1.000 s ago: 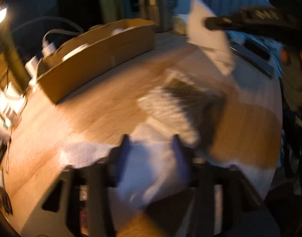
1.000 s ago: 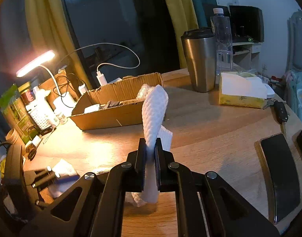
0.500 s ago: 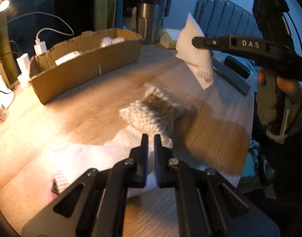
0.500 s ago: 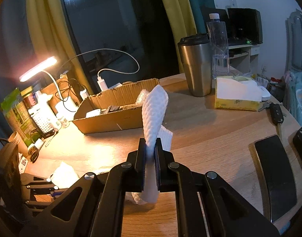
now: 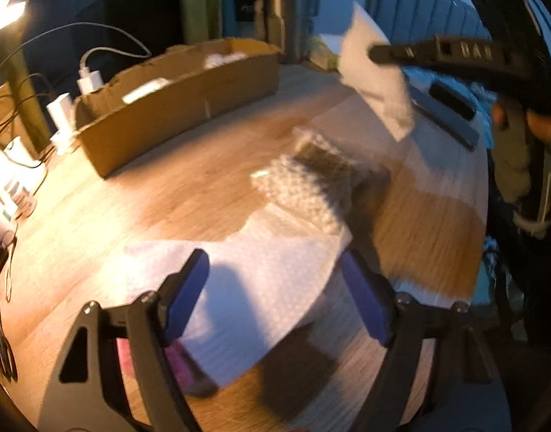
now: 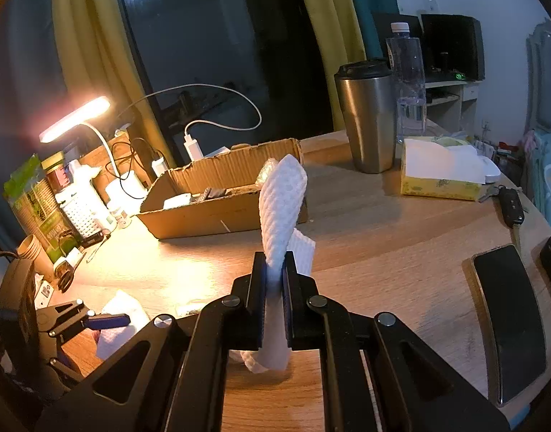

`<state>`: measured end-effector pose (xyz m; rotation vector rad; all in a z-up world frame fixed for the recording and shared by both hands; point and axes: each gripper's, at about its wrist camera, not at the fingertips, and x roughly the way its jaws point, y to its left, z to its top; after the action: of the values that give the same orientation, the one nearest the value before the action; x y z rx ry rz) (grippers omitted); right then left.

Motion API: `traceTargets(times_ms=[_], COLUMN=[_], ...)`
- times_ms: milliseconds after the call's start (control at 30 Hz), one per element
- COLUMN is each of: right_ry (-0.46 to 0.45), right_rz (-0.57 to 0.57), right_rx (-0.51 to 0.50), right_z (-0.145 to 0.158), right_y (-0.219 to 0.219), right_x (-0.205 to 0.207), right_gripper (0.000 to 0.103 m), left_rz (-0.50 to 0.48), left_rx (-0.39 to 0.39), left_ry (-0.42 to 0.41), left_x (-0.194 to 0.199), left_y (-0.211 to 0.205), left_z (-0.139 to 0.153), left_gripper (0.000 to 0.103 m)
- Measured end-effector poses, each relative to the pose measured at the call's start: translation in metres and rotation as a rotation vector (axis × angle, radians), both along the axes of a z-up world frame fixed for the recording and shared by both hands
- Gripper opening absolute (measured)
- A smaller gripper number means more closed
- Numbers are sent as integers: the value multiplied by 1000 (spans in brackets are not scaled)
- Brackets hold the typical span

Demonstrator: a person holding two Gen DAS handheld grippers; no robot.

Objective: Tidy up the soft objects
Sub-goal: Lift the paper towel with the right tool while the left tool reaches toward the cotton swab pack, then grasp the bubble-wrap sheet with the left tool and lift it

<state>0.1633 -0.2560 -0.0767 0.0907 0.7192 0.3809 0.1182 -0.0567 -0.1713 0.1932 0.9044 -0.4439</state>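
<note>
In the left wrist view my left gripper [image 5: 275, 295] hovers over a flat white paper sheet [image 5: 261, 280] on the wooden table. Its jaws are opening, and the blue pads [image 5: 189, 288] stand wide apart without pressing on the sheet. Just beyond lies a bubble-wrap packet [image 5: 311, 187]. My right gripper [image 6: 275, 270] is shut on a folded white paper towel [image 6: 282, 201] that sticks up above the table. The same towel [image 5: 376, 82] shows at the upper right of the left wrist view. The left gripper [image 6: 106, 320] appears low at the left of the right wrist view.
An open cardboard box [image 6: 217, 212] with small items stands at the back. A steel tumbler [image 6: 367, 115], a water bottle [image 6: 408, 82], a tissue box [image 6: 437, 172], a car key [image 6: 511, 201] and a phone [image 6: 505, 320] sit to the right. A lamp [image 6: 73, 118] and chargers crowd the left edge.
My left gripper's jaws, shut half a second ago, now stand wide apart over the white sheet. The right gripper keeps the folded towel in the same place.
</note>
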Motion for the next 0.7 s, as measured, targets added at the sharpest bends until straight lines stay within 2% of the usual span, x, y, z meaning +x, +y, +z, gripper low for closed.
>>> traceTargets(times_ms=[67,133,267,333,367,400,467,500,700], right_ry=[2,3,6,6,6,6,3,1,-15], right_rz=[2,1,-8,-12,-13,-13,-12,-11,-5], right_rx=[1,-1,-2,-2,-5,-6,-9,-10,-22], right_z=[-1,-1,-2,-1,-1,-1,1,2,10], right_y=[0,1,-2,-2,-2,-2,0,1,7], right_x=[1,1,1,2,2,2,3,3,3], right_gripper=[9,9,9,9,9,9,9,9,9], left_rz=[-18,-25,-28,-18,-7,3,7,10,28], left_rx=[43,72,47,37,36,27,6,1,-100], left_ry=[30,6,8,-7,-12,-8,1,1,-22], left_x=[5,4,6,5,6,7,10,10,9], left_y=[-6,-9,-6,-3,-1,2,7,8,22], left_z=[-11,-13,-11,-9,-8,-7,-7,-7,14], left_gripper=[79,83,80,46,41,32,22,13,12])
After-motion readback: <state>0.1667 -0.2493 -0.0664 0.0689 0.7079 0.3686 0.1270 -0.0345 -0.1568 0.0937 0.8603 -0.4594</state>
